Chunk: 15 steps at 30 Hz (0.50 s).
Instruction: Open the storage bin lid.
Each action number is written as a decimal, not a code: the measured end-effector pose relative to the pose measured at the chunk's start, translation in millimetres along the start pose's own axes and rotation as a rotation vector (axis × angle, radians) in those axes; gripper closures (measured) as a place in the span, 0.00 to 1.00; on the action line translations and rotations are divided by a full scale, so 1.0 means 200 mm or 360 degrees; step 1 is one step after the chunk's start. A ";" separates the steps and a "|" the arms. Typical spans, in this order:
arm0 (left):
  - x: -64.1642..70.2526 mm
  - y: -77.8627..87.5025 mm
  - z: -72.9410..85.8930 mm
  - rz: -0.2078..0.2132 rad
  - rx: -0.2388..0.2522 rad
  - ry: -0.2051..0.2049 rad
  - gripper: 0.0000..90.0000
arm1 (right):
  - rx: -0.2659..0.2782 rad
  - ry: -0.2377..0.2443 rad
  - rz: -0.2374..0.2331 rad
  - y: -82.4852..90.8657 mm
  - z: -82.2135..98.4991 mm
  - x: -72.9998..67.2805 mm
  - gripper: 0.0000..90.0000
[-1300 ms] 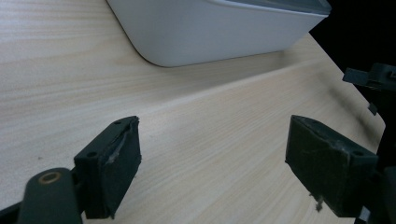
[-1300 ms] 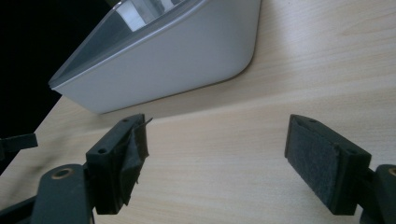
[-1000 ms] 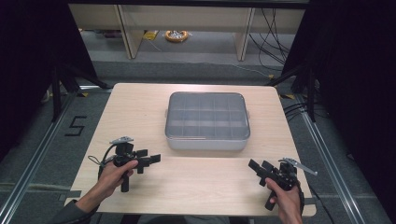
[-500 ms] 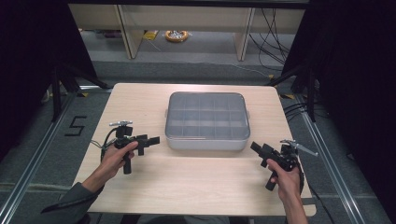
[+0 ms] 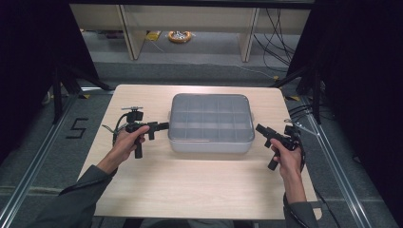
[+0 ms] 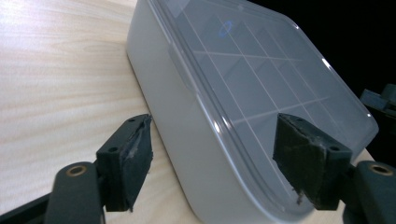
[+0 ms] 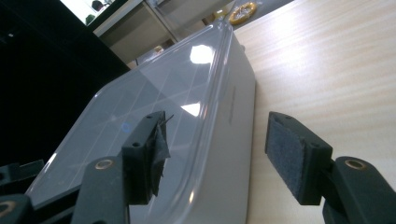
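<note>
A grey compartment box [image 5: 210,121] with a clear lid lies shut in the middle of the wooden table [image 5: 190,185]. My left gripper [image 5: 163,126] points right at the box's left side, tips just short of it. In the left gripper view the box [image 6: 243,84] has its rim in line with the gap of the left gripper [image 6: 219,158], and the pads are clear of it. My right gripper [image 5: 259,127] points left at the box's right end. The right gripper [image 7: 224,154] frames the box [image 7: 163,102] edge without touching. Both pairs of jaws have just been closing and stand open.
Bare tabletop [image 6: 56,70] lies in front of and beside the box. Beyond the far edge are shelf legs and a yellow cable coil [image 5: 180,36] on the floor. Dark stands flank the table on both sides. A "5" mark [image 5: 76,128] is on the floor at left.
Both hands have moved from the near corners of the table forward and inward to the box's two ends. Both pairs of jaws stand narrower than before.
</note>
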<state>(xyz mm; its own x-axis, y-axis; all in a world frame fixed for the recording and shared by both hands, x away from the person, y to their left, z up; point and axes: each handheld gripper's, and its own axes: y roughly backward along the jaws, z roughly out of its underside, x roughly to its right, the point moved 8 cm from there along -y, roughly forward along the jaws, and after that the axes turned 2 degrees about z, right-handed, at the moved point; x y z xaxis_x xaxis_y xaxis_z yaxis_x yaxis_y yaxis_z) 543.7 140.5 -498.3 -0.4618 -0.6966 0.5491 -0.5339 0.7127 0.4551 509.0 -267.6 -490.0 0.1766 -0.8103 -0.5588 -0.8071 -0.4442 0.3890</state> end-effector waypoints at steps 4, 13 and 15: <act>-0.03 -0.04 -0.06 -0.0017 -0.0008 0.0022 0.35 | -0.0041 -0.0049 0.0028 -0.07 -0.05 0.01 0.45; -0.07 -0.14 -0.15 -0.0020 -0.0023 0.0109 0.45 | -0.0089 -0.0141 0.0033 -0.23 -0.10 0.00 0.51; -0.07 -0.16 -0.16 -0.0019 -0.0029 0.0111 0.46 | -0.0090 -0.0159 0.0044 -0.26 -0.10 -0.01 0.52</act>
<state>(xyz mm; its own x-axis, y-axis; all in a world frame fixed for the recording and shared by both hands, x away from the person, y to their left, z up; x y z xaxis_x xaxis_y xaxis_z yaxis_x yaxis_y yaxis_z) 589.8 130.2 -499.1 -0.4050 -0.6978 0.5908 -0.5258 0.7063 0.4740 561.4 -250.1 -494.3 0.0955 -0.7817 -0.6163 -0.7774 -0.4453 0.4443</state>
